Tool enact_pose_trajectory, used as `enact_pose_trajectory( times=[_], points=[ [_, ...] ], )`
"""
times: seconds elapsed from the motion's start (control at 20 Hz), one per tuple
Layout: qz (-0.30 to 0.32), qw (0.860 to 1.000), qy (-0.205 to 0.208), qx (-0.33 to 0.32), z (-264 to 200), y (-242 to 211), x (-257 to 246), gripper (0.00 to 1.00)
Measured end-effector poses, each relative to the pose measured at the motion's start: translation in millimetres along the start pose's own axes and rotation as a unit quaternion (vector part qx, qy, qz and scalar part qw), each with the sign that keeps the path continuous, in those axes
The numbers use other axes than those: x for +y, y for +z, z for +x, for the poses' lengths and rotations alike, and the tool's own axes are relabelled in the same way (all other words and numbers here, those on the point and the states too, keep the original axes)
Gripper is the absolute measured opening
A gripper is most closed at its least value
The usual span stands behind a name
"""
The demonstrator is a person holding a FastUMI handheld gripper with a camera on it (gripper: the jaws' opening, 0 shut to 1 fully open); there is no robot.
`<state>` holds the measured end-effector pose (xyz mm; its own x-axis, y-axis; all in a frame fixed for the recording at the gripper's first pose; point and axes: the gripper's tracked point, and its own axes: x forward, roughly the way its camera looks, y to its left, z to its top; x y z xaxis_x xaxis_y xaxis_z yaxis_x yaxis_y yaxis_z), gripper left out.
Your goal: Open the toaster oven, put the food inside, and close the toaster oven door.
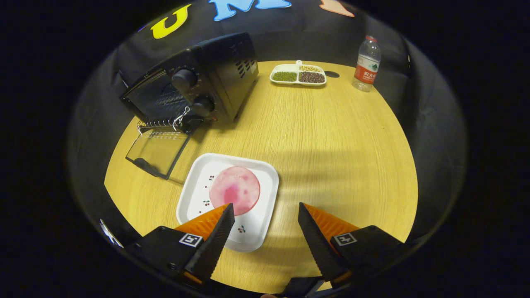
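Observation:
A black toaster oven (198,78) stands at the far left of the wooden table (331,157), its glass door (157,151) folded down flat toward me and a wire rack showing at its mouth. A round pink slice of food (234,189) lies on a square white plate (194,194) just ahead of my left finger. My gripper (265,209) hovers above the table, open, with nothing between its fingers. The left fingertip overlaps the plate's near edge in the view; the right fingertip is over bare wood.
A white divided dish (297,75) of beans and grains sits at the far side of the table. A plastic water bottle (366,64) stands to its right near the table's edge. Black cloth surrounds the round table.

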<state>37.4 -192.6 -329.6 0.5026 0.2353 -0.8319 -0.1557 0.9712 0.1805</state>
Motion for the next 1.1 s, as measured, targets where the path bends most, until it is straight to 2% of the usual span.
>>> enact_pose_trajectory(
  times=[0.25,0.45,0.6,1.1],
  points=[
    [-0.002,0.999,-0.019,0.036,9.1,-16.3,-2.6,0.99],
    [-0.006,0.999,-0.033,0.043,10.5,-12.9,-2.7,0.96],
    [-0.026,0.996,-0.046,0.069,15.8,-15.3,-1.8,0.87],
    [-0.029,0.983,-0.024,0.181,20.2,-15.7,6.6,0.52]
  ],
)
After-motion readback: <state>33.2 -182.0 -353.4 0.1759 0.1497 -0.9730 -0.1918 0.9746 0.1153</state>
